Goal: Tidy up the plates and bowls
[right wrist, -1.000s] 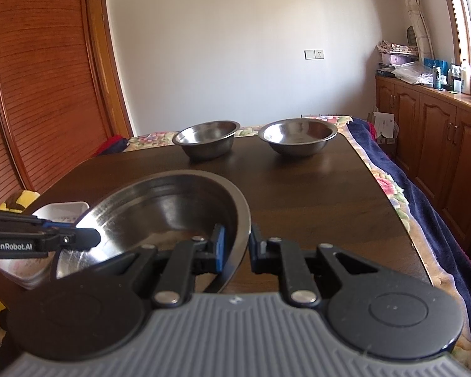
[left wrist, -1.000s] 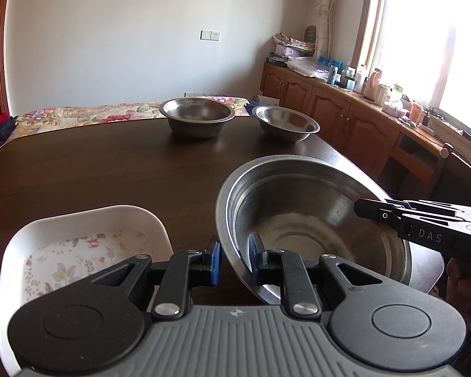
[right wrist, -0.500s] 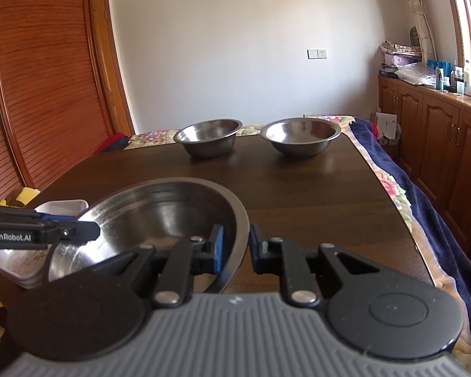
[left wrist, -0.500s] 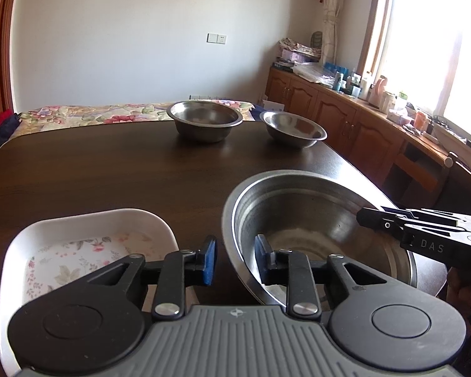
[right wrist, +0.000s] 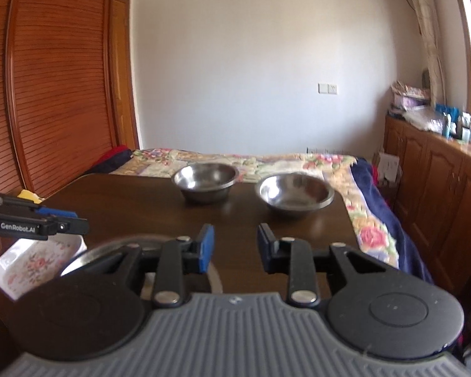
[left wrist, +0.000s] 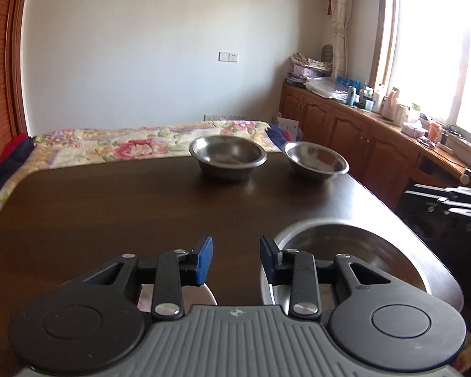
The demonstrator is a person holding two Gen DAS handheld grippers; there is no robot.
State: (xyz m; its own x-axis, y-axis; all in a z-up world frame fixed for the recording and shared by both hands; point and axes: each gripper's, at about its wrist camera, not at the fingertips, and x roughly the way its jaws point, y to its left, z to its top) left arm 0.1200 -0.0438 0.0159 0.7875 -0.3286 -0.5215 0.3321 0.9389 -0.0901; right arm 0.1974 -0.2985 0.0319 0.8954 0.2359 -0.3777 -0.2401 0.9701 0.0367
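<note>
A big steel bowl (left wrist: 354, 248) rests on the dark table near its front right edge; it shows partly behind my right gripper as the big steel bowl (right wrist: 110, 251). My left gripper (left wrist: 235, 256) is open, with nothing between its blue pads, just left of that bowl. Open as well is my right gripper (right wrist: 234, 246), raised above the bowl's right side. Two smaller steel bowls stand at the far end: one (left wrist: 227, 154) on the left, one (left wrist: 315, 158) on the right. A white floral dish (right wrist: 37, 260) lies left of the big bowl.
The dark wooden table (left wrist: 110, 213) ends on the right beside wooden cabinets (left wrist: 361, 138) under a window. A floral bedspread (left wrist: 125, 144) lies beyond the far edge. A wooden slatted door (right wrist: 56, 78) stands at the left.
Both grippers opened, let go of the big bowl's rim and pulled back and upward. The bowl now rests on the table.
</note>
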